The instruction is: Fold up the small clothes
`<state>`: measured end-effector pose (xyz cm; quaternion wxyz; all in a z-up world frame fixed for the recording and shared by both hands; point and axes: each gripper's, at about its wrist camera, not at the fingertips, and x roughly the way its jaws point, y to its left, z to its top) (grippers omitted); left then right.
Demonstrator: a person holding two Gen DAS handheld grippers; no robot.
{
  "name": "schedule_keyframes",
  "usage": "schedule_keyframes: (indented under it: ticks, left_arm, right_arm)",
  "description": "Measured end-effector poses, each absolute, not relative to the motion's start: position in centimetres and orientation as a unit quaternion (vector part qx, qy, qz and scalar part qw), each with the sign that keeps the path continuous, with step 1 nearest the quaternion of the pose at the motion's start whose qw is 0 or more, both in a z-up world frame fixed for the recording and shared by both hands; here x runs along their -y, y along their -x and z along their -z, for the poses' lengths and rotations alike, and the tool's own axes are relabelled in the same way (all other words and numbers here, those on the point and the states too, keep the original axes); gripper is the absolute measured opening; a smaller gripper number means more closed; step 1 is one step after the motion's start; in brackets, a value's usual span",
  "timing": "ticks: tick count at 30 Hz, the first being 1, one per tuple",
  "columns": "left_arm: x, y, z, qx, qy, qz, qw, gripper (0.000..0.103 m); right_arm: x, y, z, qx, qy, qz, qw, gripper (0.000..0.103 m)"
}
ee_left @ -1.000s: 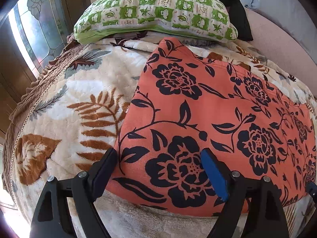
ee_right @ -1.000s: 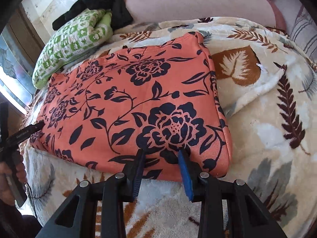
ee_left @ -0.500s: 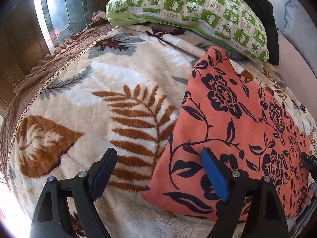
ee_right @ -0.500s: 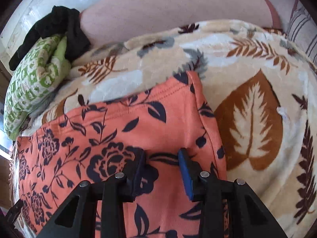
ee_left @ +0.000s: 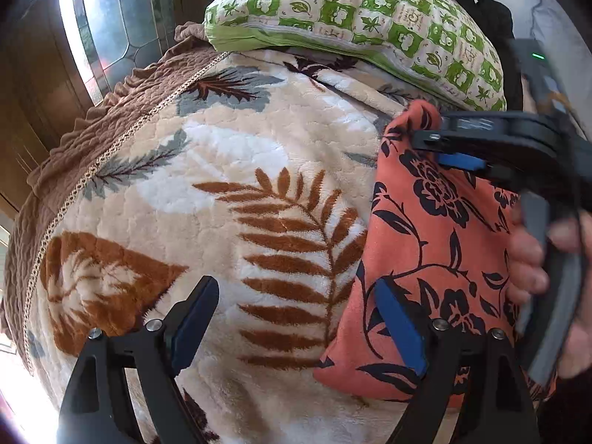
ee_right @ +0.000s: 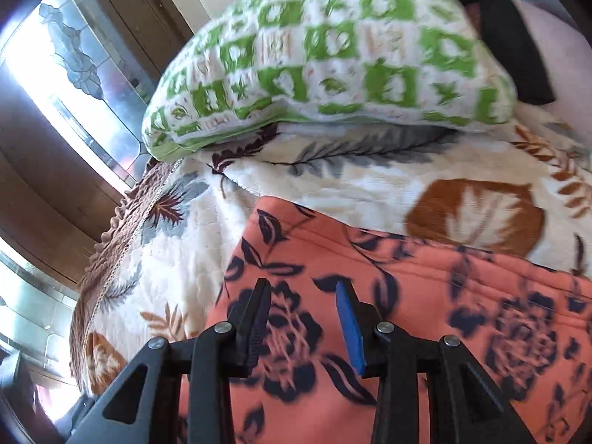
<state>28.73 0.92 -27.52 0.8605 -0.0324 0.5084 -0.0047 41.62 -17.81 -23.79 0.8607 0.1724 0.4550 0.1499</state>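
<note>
Orange black-flowered folded garment (ee_left: 436, 259) on leaf-patterned fleece bed blanket (ee_left: 236, 192): far corner at one o'clock to be pinched squarely by half-parted, empty right claw (ee_right: 303, 320); left claw (ee_left: 296, 325), wide apart, empty, to be kept clear.

Left gripper (ee_left: 296, 327) jaws wide; right gripper (ee_right: 301, 320) part-open, empty.

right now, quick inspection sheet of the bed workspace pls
surface: leaf-print blanket over the bed, brown ruffled edge.
job's things: orange floral garment lying flat on the blanket.
clutter: green checked pillow beyond it, black cloth behind the pillow.
grippers: left gripper open, one finger over the garment's edge; right gripper open above the garment's far corner, holding nothing.
cables: nothing seen.
surroundings: patterned glass window in a wooden frame.
</note>
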Motion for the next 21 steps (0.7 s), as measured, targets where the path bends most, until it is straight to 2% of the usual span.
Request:
schedule_keyframes:
  ticks: [2, 4, 7, 17, 21]
  left_arm:
    - [-0.7, -29.0, 27.6, -0.505, 0.013, 0.006, 0.863, 0.087]
    - [-0.7, -29.2, 27.3, -0.501, 0.009, 0.002, 0.865, 0.087]
    - [-0.4, -29.1, 26.6, -0.49, 0.015, 0.002, 0.872, 0.087]
    - [7.0, -24.3, 23.1, -0.388, -0.028, 0.078, 0.918, 0.087]
    - [9.6, -22.8, 22.5, -0.367, -0.039, 0.1, 0.924, 0.087]
  right_arm:
    - [16.2, -45.0, 26.3, -0.484, -0.172, -0.13, 0.848, 0.04]
    - [16.7, -45.8, 26.0, -0.452, -0.184, -0.119, 0.865, 0.039]
    - [18.9, -44.2, 24.9, -0.451, -0.221, -0.121, 0.857, 0.039]
    - [34.2, -20.9, 20.2, -0.418, -0.16, -0.006, 0.894, 0.039]
    - [38.7, -12.7, 20.1, -0.418, -0.184, 0.039, 0.889, 0.039]
